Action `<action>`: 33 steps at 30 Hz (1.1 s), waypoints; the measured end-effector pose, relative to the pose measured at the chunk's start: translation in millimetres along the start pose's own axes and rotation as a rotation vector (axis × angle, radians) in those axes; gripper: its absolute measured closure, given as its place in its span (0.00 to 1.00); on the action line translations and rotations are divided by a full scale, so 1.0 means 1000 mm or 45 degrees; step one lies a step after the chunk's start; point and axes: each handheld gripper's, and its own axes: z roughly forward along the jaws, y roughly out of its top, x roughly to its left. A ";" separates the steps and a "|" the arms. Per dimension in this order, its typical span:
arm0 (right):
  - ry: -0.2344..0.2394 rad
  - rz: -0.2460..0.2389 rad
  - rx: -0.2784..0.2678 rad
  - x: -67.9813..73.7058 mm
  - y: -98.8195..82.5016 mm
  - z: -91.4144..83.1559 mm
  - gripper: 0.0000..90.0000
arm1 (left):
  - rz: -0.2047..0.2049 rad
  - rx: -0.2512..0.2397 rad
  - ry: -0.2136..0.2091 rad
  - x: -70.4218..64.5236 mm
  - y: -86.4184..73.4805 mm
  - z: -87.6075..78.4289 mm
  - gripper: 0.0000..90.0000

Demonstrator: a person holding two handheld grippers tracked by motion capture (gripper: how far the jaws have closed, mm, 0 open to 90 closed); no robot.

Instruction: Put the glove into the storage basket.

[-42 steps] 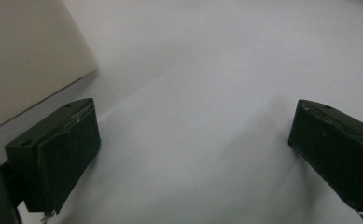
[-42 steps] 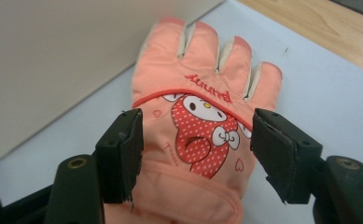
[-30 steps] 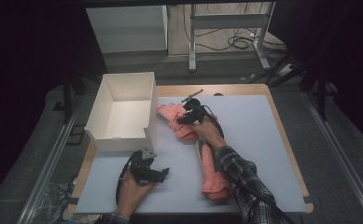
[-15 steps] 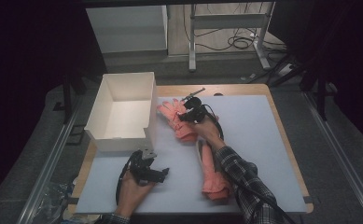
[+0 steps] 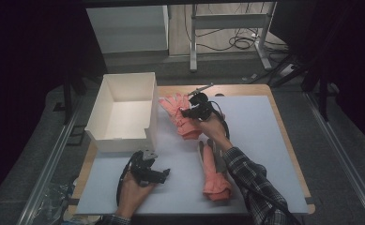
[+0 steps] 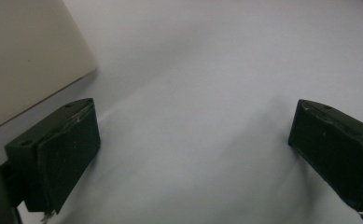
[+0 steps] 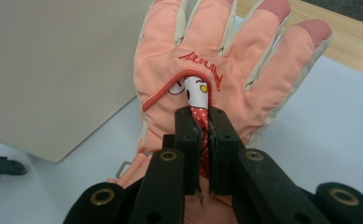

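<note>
The glove near the table's far edge is pinched mid-back by the right gripper; soft, light, it is best gathered there. The left gripper is held wide, empty.

My work surface is a wooden table covered almost edge to edge by a pale sheet, with a strip of bare wood showing along the far and right edges. On the sheet's far left corner stands an open white box. Just beside its right wall lies a pink glove, fingers pointing away from me. A second pink glove lies nearer me, well apart from the box, cuff towards the near edge.
</note>
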 end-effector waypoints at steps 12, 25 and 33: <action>0.024 0.054 -0.047 0.007 -0.011 -0.044 0.93 | 0.002 -0.001 0.000 0.000 0.000 0.000 0.02; 0.020 0.093 -0.080 0.014 -0.045 -0.092 0.93 | 0.001 0.000 0.000 0.000 0.000 0.000 0.02; 0.015 0.118 -0.089 0.023 -0.069 -0.117 0.93 | -0.001 -0.004 0.002 0.000 0.000 0.000 0.02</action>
